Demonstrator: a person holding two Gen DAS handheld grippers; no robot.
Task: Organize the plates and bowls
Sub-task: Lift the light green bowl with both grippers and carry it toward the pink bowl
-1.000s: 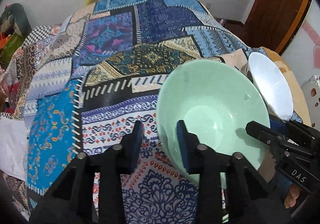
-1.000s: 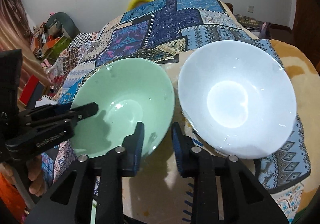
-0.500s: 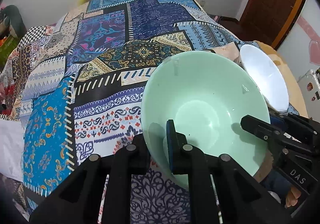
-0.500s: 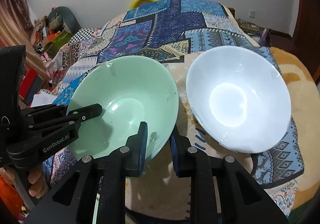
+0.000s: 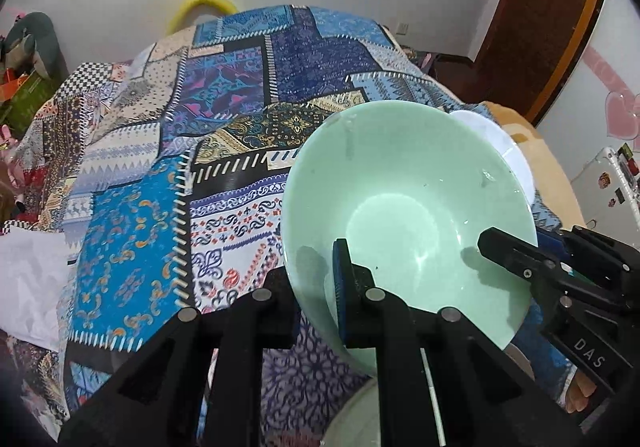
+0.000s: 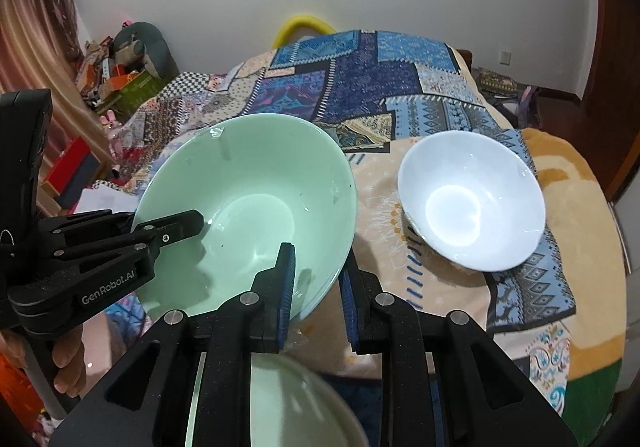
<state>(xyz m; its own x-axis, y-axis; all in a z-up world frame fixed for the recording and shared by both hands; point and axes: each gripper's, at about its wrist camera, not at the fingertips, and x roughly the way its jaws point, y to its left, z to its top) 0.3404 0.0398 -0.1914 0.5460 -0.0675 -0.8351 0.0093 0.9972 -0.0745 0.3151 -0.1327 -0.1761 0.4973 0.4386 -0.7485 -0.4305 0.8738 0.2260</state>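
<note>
A pale green bowl [image 5: 404, 215] is held up off the patchwork bed cover, gripped on two sides. My left gripper [image 5: 316, 295] is shut on its near left rim, one finger inside, one outside. My right gripper [image 6: 318, 287] is shut on its right rim, and it also shows in the left wrist view [image 5: 516, 251]. The green bowl also shows in the right wrist view [image 6: 248, 207]. A white bowl [image 6: 472, 203] rests on the cover to the right; its edge peeks out behind the green bowl [image 5: 504, 151]. Another pale dish [image 6: 272, 403] lies below the grippers.
The patchwork cover [image 5: 224, 135] stretches away to the far wall. A beige blanket [image 6: 560, 183] lies under the white bowl. Clutter and boxes [image 6: 120, 79] stand at the left. A wooden door [image 5: 548, 19] is at the right. A white cloth [image 5: 32, 279] lies at the left edge.
Both grippers closed on the green bowl's rim and lifted it off the cover toward me. The white bowl stayed in place and now looks farther away.
</note>
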